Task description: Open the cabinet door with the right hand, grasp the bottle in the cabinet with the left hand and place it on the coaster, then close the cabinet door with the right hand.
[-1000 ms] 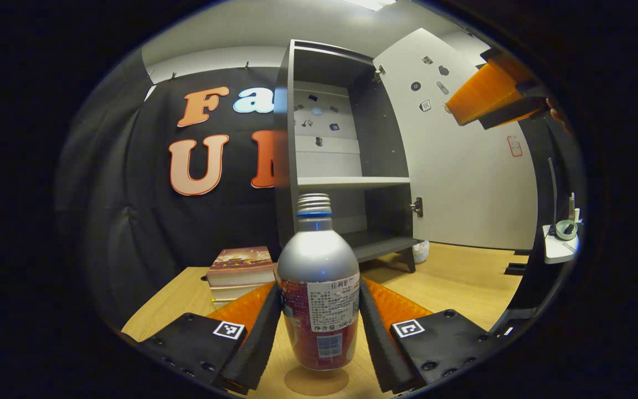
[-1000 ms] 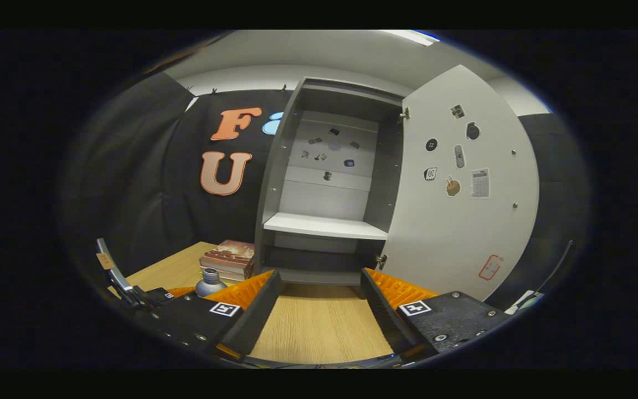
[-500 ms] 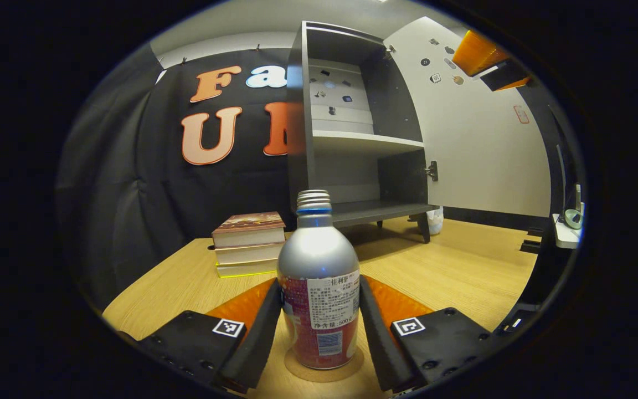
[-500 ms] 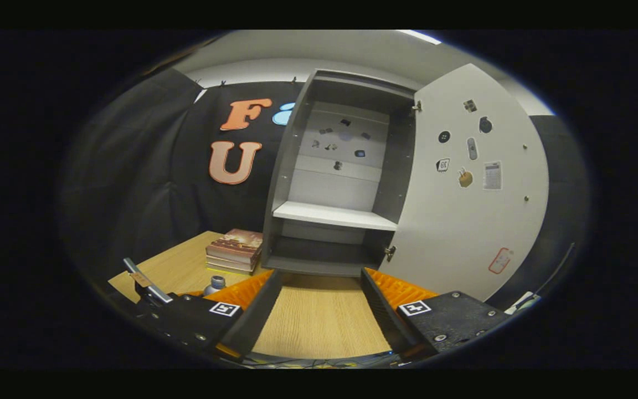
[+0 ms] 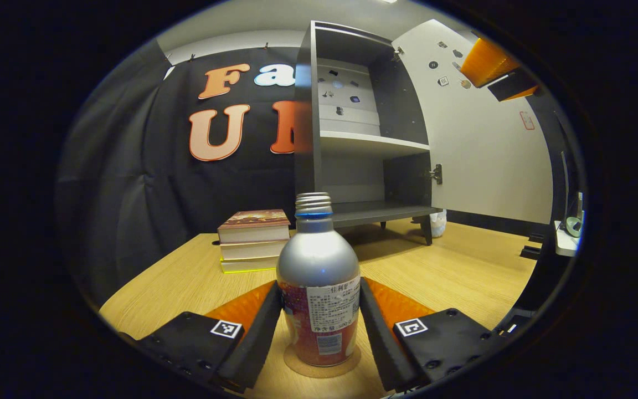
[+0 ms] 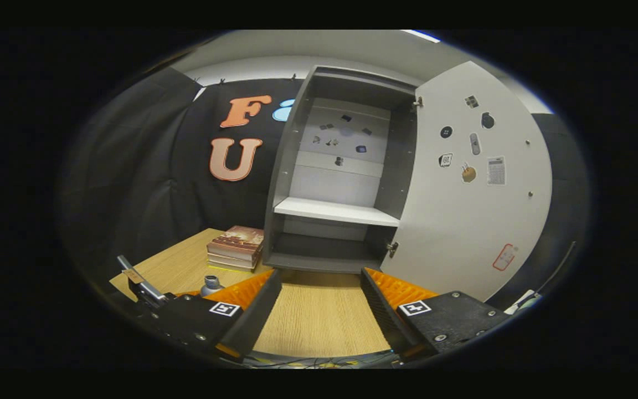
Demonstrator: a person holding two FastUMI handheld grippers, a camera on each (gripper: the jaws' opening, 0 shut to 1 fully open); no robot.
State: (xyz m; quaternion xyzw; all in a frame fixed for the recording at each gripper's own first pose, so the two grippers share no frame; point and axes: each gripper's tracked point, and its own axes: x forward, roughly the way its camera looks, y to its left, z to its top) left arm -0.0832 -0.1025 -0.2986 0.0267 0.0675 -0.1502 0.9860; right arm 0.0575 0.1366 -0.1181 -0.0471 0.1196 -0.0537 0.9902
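Room: a booth hung with black cloth, and a pale wood table (image 5: pixel 452 277) running across the front.
Cabinet: a tall dark cabinet (image 6: pixel 346 166) stands at the back of the table, with one pale shelf and nothing standing on it.
Cabinet door: the white cabinet door (image 6: pixel 474 221) is swung wide open to the right, with small stickers on its inner face.
Books: a short stack of books (image 5: pixel 252 241) lies on the table, just left of the cabinet.
Right gripper: the right gripper (image 6: pixel 319 302) hangs over bare table facing the cabinet, fingers spread apart and grasping nothing.
Left gripper: the left gripper (image 5: pixel 319 318) has a finger against each side of the bottle's lower body; it looks clamped on it.
Bottle: the bottle (image 5: pixel 319 288) stands upright on the coaster, silver shoulder above a red label, threaded neck uncapped.
Coaster: the round brown coaster (image 5: pixel 346 363) lies flat beneath the bottle's base.
Handling: probably a stiff metal bottle, smooth and somewhat slippery; weight cannot be judged. The straight labelled section is the best place to hold it.
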